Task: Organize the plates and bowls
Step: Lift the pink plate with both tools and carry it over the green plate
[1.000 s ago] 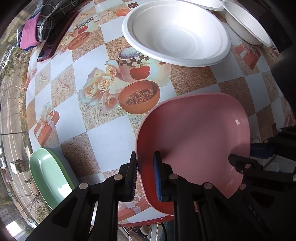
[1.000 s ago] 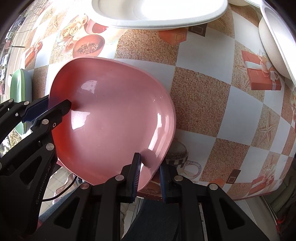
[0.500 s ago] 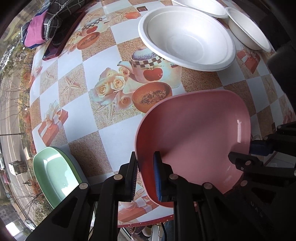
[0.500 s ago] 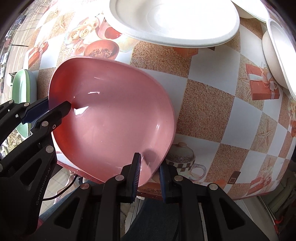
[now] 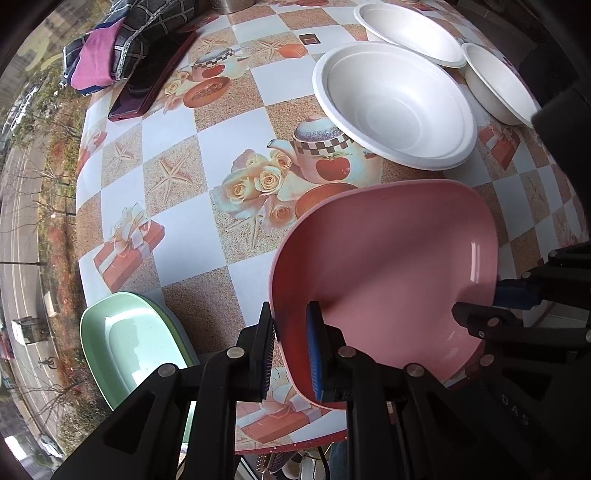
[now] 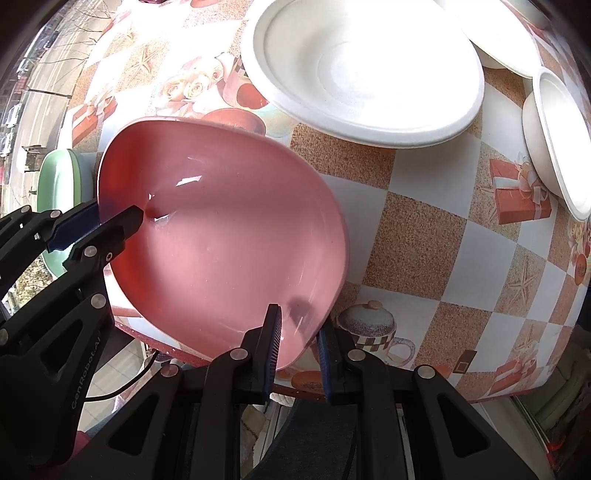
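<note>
A plate (image 5: pixel 384 266) is held above the near edge of the tabletop (image 5: pixel 177 236), clamped at its left rim by the left tongs (image 5: pixel 290 347) and at its right rim by the right tongs (image 6: pixel 297 343). To the left of it, at the tabletop's near-left edge, a second plate (image 5: pixel 122 339) is set. Behind the held plate a large bowl (image 5: pixel 391 103) is placed; farther back another bowl (image 5: pixel 406 33) is seen, with a smaller bowl (image 5: pixel 495 88) just to its right. At the far left, folded cloth (image 5: pixel 122 40) lies beside a flat case (image 5: pixel 155 77).
</note>
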